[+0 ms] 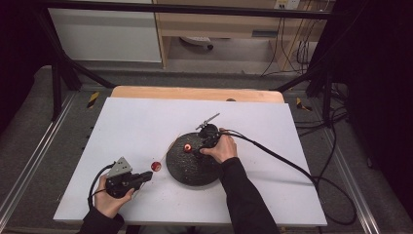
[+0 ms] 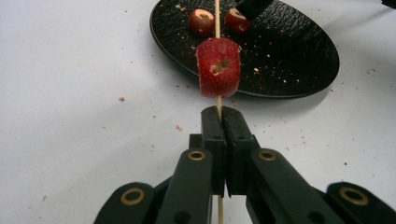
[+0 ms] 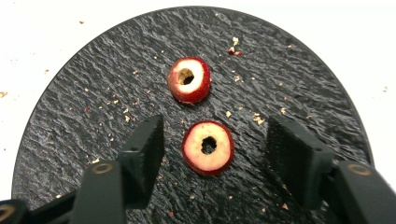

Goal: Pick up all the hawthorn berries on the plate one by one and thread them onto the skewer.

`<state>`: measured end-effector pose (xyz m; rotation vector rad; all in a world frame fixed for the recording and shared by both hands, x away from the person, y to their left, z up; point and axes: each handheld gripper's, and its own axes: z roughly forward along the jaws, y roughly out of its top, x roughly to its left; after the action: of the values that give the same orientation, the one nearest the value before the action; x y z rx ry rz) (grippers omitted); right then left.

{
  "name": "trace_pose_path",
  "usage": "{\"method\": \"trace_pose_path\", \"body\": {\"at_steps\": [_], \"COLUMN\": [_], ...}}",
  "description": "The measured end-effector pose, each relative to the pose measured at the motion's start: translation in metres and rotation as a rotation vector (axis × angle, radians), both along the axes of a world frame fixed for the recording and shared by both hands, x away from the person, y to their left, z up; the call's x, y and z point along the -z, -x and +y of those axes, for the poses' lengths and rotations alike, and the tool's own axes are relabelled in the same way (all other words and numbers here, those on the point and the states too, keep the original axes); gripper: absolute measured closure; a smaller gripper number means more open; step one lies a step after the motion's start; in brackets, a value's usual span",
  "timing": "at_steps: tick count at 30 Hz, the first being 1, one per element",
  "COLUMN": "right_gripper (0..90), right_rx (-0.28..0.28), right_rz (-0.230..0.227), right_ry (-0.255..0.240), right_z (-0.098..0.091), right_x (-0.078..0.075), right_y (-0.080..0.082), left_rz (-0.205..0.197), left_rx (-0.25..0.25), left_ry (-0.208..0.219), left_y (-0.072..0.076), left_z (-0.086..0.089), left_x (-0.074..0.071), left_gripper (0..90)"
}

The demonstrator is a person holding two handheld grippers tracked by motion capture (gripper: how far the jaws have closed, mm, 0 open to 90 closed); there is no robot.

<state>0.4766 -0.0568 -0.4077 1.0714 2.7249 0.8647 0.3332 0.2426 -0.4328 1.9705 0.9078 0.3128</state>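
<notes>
My left gripper [image 2: 219, 116] is shut on a thin wooden skewer [image 2: 217, 18], low over the white table. A red fruit slice with a cored hole [image 2: 218, 67] is threaded on the skewer just past the jaws, and appears in the high view as the skewered slice [image 1: 156, 166]. Beyond it lies a round black plate [image 2: 289, 56] with two more cored slices on it. My right gripper [image 3: 215, 128] hangs open over the plate [image 3: 93, 93]. One slice [image 3: 208, 147] lies between its jaws, untouched. The other slice [image 3: 188, 80] lies a little farther on.
Crumbs are scattered on the plate and the white tabletop [image 1: 136, 122]. The right gripper's cable [image 1: 292, 163] trails across the table to the right edge. A wooden strip [image 1: 195, 92] runs along the back, with black frame legs and cables behind it.
</notes>
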Motion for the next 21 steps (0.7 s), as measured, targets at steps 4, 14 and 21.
{"method": "trace_pose_path", "body": {"at_steps": [4, 14, 21], "right_gripper": [44.4, 55.8, 58.9], "right_rx": [0.001, -0.002, -0.008], "right_rz": [0.018, 0.044, 0.072], "right_ry": [-0.002, 0.011, 0.015], "right_z": [0.0014, 0.002, 0.0027], "right_x": [0.0018, 0.0046, 0.0065], "right_y": [-0.0007, -0.0027, -0.0037], "left_rz": [0.001, 0.003, 0.004], "left_rx": [0.003, 0.004, 0.005], "left_ry": [-0.003, -0.004, -0.004], "left_y": [0.0001, -0.0001, -0.0003], "left_z": [-0.0004, -0.0007, -0.0007], "left_x": [0.0001, 0.0003, 0.0004], "left_gripper": [88.4, 88.4, 88.4]}}
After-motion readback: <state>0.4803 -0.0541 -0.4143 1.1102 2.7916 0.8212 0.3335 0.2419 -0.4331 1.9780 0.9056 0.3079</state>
